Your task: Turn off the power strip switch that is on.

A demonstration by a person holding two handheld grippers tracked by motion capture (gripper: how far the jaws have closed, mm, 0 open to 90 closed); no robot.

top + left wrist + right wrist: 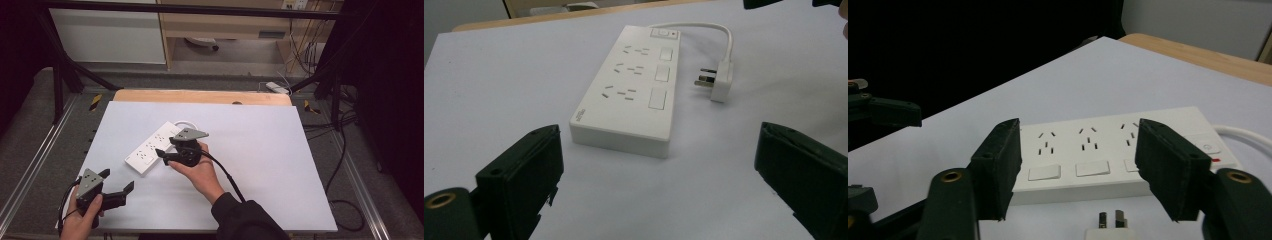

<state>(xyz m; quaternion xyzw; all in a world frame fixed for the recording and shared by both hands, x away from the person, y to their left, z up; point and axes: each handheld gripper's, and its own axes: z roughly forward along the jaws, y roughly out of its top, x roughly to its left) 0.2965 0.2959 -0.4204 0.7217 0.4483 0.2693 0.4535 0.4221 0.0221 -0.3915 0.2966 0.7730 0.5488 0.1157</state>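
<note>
A white table (pixel 260 165) carries a white power strip (pixel 152 147) left of centre, its short cord looping back so the plug (pixel 721 80) lies alongside. The right gripper (pixel 165 152) hovers released just beside the plug, seemingly approaching it. The left gripper (pixel 119 189) waits released near the front edge.

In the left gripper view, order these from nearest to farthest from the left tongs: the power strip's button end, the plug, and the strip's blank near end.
From the left tongs:
1. Blank near end of the power strip, straight ahead.
2. Plug, farther back, on the right.
3. Button end, at the back.
</note>
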